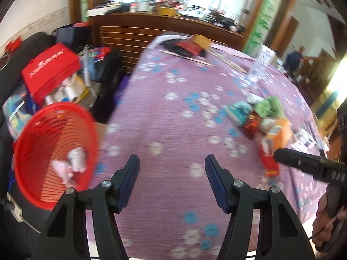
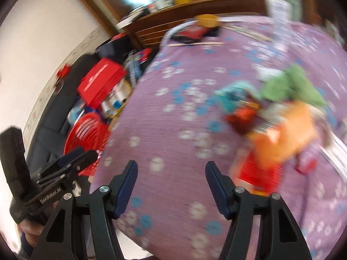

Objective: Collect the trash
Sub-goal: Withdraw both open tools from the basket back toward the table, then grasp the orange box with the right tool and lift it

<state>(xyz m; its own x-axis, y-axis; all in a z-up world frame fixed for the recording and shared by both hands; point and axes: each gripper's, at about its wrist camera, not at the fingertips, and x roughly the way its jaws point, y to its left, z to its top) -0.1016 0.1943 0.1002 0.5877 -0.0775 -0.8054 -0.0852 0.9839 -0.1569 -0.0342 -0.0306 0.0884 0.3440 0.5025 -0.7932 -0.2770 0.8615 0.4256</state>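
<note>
**Both jaws open over the purple tabletop, trash pile to the right**

The left gripper point(image 1: 172, 162) hangs above the tabletop point(image 1: 173, 117), which wears a purple cloth with white and blue flowers. Its jaws stand wide apart with nothing between them. The right gripper point(image 2: 171, 168) is likewise spread open and holds nothing, above the same cloth.

The trash point(image 1: 260, 119) lies in a loose heap on the right part of the tabletop: a teal packet point(image 1: 237, 111), a green crumpled piece point(image 1: 269, 106), an orange packet point(image 1: 279, 133), a dark red wrapper point(image 1: 251, 125) and a red packet point(image 1: 269, 162) nearest the front edge. In the right wrist view the heap point(image 2: 271, 117) sits ahead and to the right of the jaws, blurred; the orange packet point(image 2: 284, 138) and the red one point(image 2: 258, 173) are closest. In the left wrist view the tip of the right gripper reaches in from the right edge and ends just beside the red packet; whether it touches cannot be told.

A red basket point(image 1: 54, 151) sits off the left edge of the tabletop, tilted toward the camera, with a few white and pink crumpled scraps point(image 1: 71, 164) inside. A red box point(image 1: 51, 69) lies on clutter behind it. At the far end of the tabletop are a yellow object point(image 1: 202, 40) and some dark and red items, too blurred to name.
</note>
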